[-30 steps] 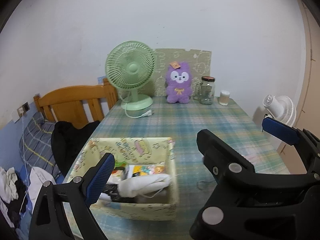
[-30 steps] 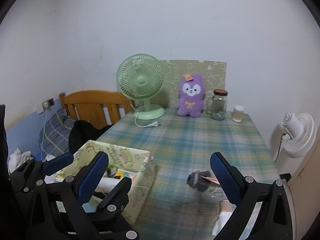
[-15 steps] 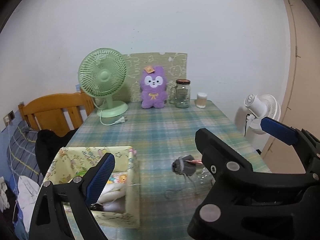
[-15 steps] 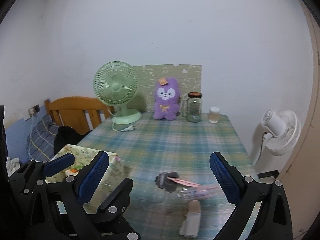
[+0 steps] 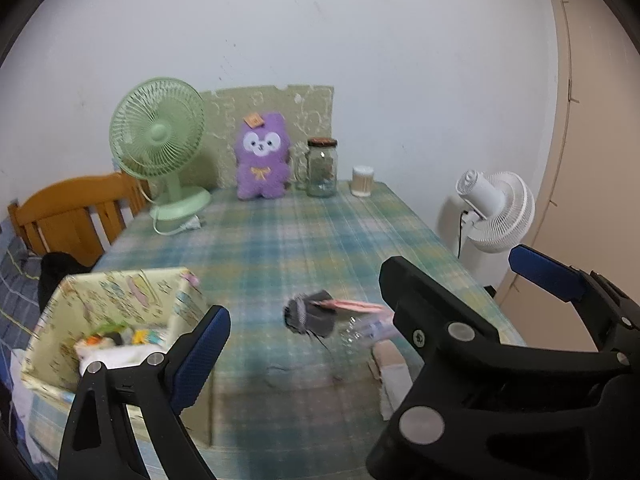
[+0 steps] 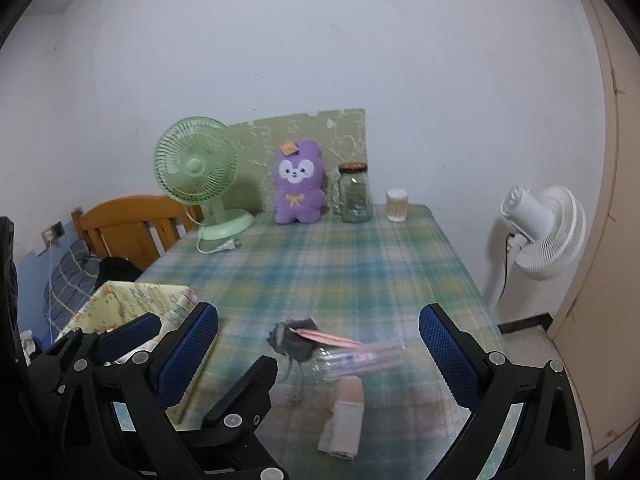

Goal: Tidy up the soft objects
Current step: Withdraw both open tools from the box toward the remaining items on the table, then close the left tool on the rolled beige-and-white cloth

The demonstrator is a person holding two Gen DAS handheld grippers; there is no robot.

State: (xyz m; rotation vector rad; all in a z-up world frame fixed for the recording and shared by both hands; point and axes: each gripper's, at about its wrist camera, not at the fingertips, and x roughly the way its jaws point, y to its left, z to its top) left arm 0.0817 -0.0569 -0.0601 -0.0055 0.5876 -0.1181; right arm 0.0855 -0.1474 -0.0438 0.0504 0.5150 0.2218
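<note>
two fans (image 6: 196,168), one purple plush (image 6: 298,184)

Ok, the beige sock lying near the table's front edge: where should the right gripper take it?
Judging by its pose, pinch the beige sock across its narrow upper half, coming straight down with the open right gripper. It lies flat and lengthwise, apart from the clear bag.

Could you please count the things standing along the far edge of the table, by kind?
Fans: 1, the pale green desk fan.
Plush toys: 1, the purple plush animal.
Glass jars: 1, the clear glass jar with a brown lid.
Small cups: 1, the small white-lidded container.
Total: 4.
</note>
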